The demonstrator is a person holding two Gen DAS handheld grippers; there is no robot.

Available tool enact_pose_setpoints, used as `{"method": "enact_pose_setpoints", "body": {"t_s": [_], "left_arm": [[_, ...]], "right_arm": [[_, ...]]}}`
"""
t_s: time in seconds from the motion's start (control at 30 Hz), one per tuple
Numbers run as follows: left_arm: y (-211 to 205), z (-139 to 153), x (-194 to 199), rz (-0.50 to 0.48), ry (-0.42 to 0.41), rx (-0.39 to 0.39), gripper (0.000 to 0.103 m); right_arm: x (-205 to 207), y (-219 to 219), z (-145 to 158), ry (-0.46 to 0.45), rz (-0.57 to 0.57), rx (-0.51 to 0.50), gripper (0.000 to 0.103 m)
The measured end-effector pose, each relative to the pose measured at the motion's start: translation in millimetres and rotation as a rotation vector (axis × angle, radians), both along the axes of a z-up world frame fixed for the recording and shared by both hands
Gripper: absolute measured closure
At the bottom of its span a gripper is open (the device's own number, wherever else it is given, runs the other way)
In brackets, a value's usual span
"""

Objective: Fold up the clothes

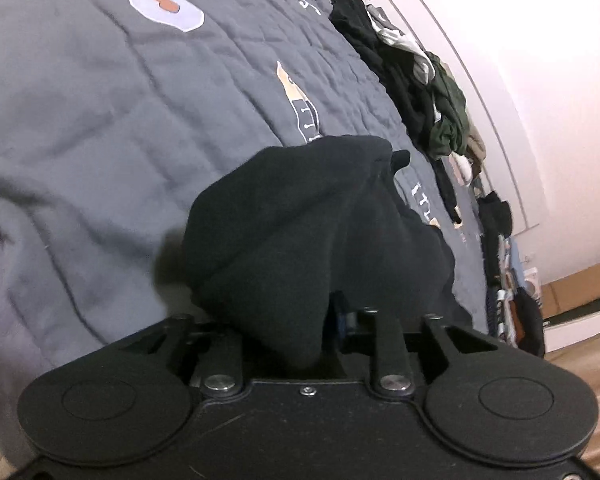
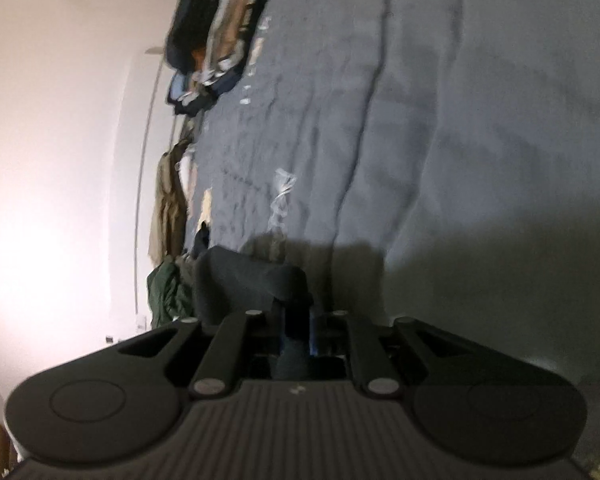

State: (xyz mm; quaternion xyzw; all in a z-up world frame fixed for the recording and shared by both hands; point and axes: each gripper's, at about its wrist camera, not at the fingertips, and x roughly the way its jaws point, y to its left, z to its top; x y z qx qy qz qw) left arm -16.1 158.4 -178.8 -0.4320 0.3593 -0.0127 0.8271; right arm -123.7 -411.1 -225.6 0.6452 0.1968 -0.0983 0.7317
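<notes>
The black garment (image 1: 312, 232) is bunching up right in front of my left gripper (image 1: 332, 320), whose jaws are clamping a fold of it; my right gripper (image 2: 296, 320) is pinching another dark fold (blurred there). Beneath and ahead, the grey quilt (image 1: 100, 128) is spreading out, a clothes pile (image 1: 420, 80) lying along its far edge.

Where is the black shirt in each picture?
Left wrist: the black shirt fills the lower middle, bunched in the left gripper, above the grey quilt.
Right wrist: it shows low, left of middle, caught in the right gripper.
Shared landmark: the green garment at the bed's edge by the wall.
</notes>
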Motion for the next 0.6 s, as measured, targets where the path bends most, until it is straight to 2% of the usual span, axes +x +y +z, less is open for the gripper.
{"method": "enact_pose_setpoints", "body": {"t_s": [0.1, 0.17, 0.23, 0.3, 0.33, 0.4, 0.47, 0.53, 0.6], "left_arm": [[-6, 3, -9, -0.011, -0.004, 0.008, 0.051], [-11, 6, -15, -0.021, -0.006, 0.018, 0.050], [-19, 12, -17, -0.049, -0.009, 0.057, 0.041], [-26, 17, -20, -0.075, -0.016, 0.081, 0.040], [-31, 20, -21, -0.091, -0.020, 0.094, 0.036], [-47, 24, -21, -0.152, -0.036, 0.125, 0.035], [-67, 32, -23, -0.210, -0.071, 0.194, 0.035], [-89, 39, -33, -0.231, -0.121, 0.326, 0.035], [-103, 42, -37, -0.250, -0.153, 0.408, 0.034]], "right_arm": [[-10, 3, 11, 0.000, 0.031, 0.017, 0.088], [-20, 0, 12, 0.007, 0.015, 0.050, 0.082], [-29, -5, 9, 0.016, -0.003, 0.093, 0.072], [-38, -9, 8, 0.029, -0.022, 0.114, 0.068], [-40, -10, 8, 0.036, -0.024, 0.115, 0.063], [-43, -9, 5, 0.044, -0.016, 0.137, 0.061], [-43, -5, 0, 0.033, 0.010, 0.180, 0.061], [-41, 2, -1, 0.032, 0.033, 0.190, 0.061], [-37, 9, -4, 0.021, 0.055, 0.215, 0.060]]}}
